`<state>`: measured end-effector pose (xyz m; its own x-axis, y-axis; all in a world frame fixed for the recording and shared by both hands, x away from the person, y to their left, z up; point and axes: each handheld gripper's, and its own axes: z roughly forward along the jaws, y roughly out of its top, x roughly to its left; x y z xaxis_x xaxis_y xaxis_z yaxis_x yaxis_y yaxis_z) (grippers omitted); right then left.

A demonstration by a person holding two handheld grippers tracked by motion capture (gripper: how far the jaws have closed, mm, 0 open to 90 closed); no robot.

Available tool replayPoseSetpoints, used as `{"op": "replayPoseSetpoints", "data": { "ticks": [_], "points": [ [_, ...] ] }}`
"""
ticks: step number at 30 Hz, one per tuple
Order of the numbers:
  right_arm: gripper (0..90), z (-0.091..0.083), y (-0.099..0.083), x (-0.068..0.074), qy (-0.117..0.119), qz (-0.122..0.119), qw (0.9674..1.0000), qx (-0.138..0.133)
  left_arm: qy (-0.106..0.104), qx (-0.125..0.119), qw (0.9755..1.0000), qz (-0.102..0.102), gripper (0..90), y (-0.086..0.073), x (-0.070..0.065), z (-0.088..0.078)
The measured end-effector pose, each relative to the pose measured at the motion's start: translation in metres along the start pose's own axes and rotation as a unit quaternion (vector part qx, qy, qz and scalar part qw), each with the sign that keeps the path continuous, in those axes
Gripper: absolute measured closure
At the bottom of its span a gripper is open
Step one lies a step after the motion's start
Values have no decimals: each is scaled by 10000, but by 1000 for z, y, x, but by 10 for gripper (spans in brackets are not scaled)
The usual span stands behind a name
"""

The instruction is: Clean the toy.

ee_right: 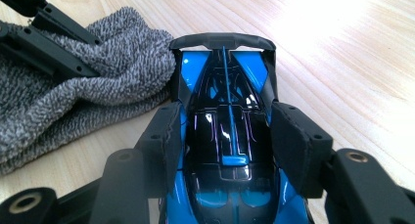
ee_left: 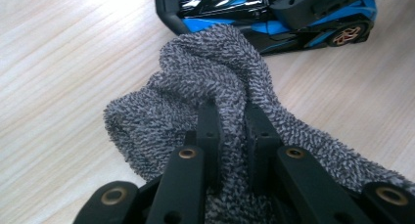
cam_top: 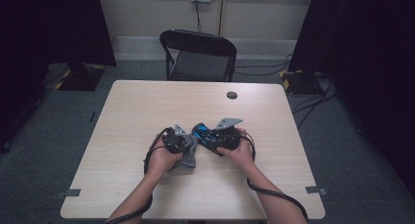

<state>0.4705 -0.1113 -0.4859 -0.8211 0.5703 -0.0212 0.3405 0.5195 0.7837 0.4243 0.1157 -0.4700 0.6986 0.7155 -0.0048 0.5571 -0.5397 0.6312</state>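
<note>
Both claws sit close together near the middle of the pale wooden table point(cam_top: 147, 106). On the left, the left claw point(ee_left: 230, 121) is squeezed tight on a fuzzy grey cloth point(ee_left: 205, 82), and a fold of it is pinched between the two black jaws. This cloth lies bunched up on the wood, and its far end touches the back of a shiny blue and black toy race car point(ee_left: 274, 13).

On the other side, the right claw point(ee_right: 227, 136) holds that toy car by its two sides, one black pad pressed on each side of the car's middle. From above, the car point(cam_top: 203, 133) rests on the table just beside the cloth point(cam_top: 188, 158). A person's two hands hold the claws. Behind the table stands a black folding chair point(cam_top: 198, 55).
</note>
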Motion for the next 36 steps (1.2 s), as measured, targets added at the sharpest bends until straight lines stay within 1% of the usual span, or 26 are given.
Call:
{"op": "replayPoseSetpoints", "data": {
  "ticks": [2, 3, 5, 11, 15, 17, 25, 32, 36],
  "points": [
    [468, 0, 0, 0, -6, -12, 10000, -12, -9, 13, 10000, 27, 796, 0, -1, 0],
    [467, 0, 0, 0, -5, -9, 10000, -13, -58, -6, 10000, 7, 796, 0, -2, 1],
    [468, 0, 0, 0, -3, -6, 10000, -7, -48, -8, 10000, 50, 797, 0, -4, 0],
    [467, 0, 0, 0, -4, -3, 10000, 0, -153, -60, 9998, 56, 797, 1, -9, 1],
    [468, 0, 0, 0, -6, 7, 10000, 7, -162, -50, 9998, 111, 797, 3, -12, 1],
    [468, 0, 0, 0, -5, 9, 10000, 10, -164, -74, 9998, 108, 797, 4, -14, 1],
    [467, 0, 0, 0, -7, 10, 10000, 13, -265, -24, 9992, 305, 797, 9, -25, 4],
    [467, 0, 0, 0, -6, 7, 10000, 19, -335, -25, 9987, 394, 797, 11, -33, 6],
    [467, -1, 0, 0, 0, 10, 10000, 19, -439, -26, 9978, 491, 797, 13, -40, 7]
  ]
}}
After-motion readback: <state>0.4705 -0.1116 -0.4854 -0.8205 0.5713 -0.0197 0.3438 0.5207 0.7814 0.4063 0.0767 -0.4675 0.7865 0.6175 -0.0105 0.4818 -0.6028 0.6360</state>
